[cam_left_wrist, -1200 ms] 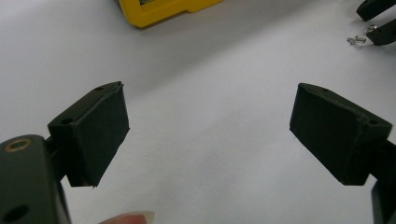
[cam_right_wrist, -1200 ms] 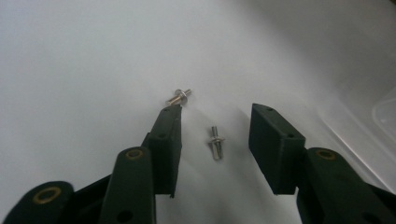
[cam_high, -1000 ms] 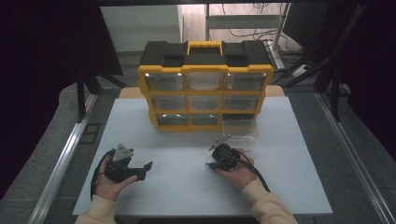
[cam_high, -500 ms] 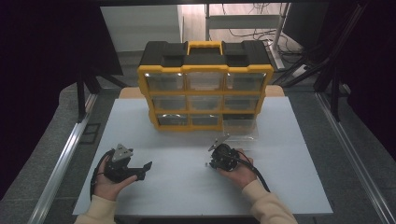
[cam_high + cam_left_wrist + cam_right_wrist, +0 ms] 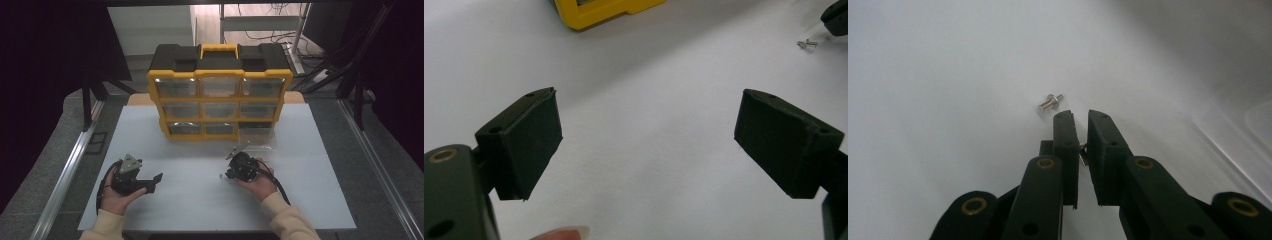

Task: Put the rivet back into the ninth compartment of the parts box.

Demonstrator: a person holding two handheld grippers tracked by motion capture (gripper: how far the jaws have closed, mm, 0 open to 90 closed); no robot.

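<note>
Right tongs [image 5: 1080, 117] have just closed on one small silver metal screw [image 5: 1083, 152] near the white bench [image 5: 200, 200] middle; a second identical screw [image 5: 1050, 102] remains loose. Left tongs [image 5: 646, 135] stand wide, empty. Stowing in the pulled-out clear drawer [image 5: 256, 135] remains.

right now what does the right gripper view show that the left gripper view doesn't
Right gripper view: the right gripper, whose fingers have just been closing, pinches a small metal part, with a clear drawer's edge beside it. Left gripper view: the left gripper wide open with nothing between its fingers, and the yellow organizer's corner. Shared: the white table and a loose screw lying on it.
</note>
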